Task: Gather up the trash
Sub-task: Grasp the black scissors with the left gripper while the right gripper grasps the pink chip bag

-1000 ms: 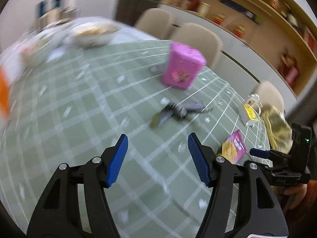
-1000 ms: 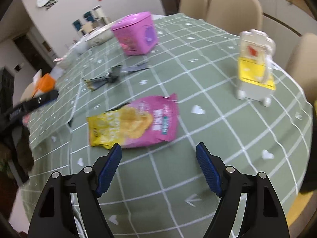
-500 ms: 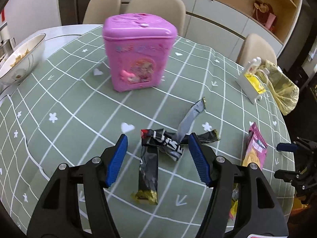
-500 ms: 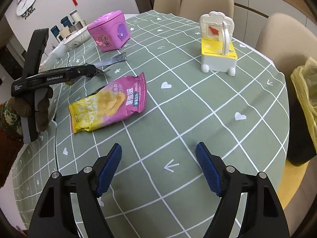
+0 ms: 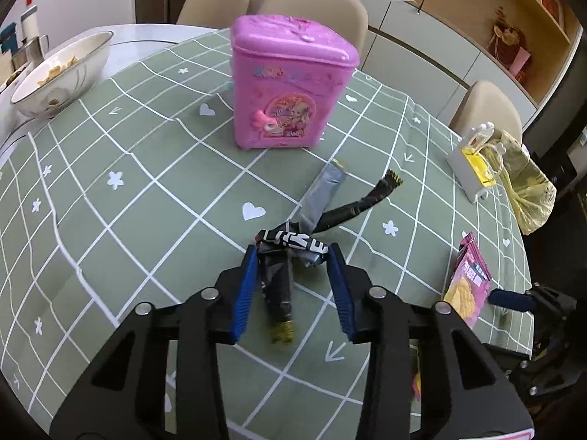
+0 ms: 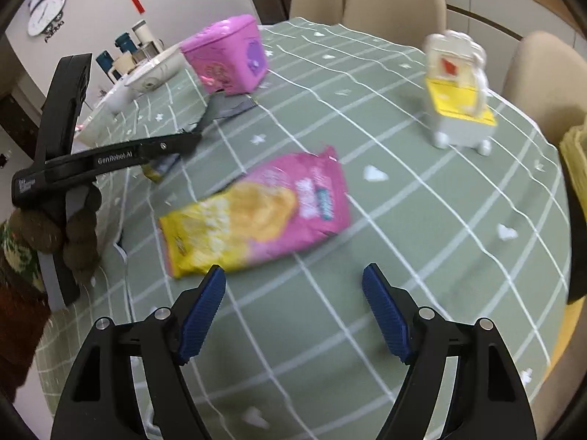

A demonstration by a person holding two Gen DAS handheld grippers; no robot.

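The left gripper (image 5: 291, 256) has just been closing around a tangle of crumpled black and grey foil wrappers (image 5: 290, 247) lying on the green checked tablecloth (image 5: 146, 190) – the blue pads stand right at the bundle's two sides, though a firm pinch cannot be told. The wrappers sit toward the middle of the cloth, in front of a pink plastic lidded box (image 5: 290, 88). The right gripper (image 6: 293, 282) hovers with its jaws wide apart and nothing between them, just short of a pink-and-yellow crisp packet (image 6: 256, 216) lying flat nearer the table's edge. A white-and-yellow toy-like holder (image 6: 456, 95) stands by the far right edge – a white bowl (image 5: 60, 73) rests at the far left.
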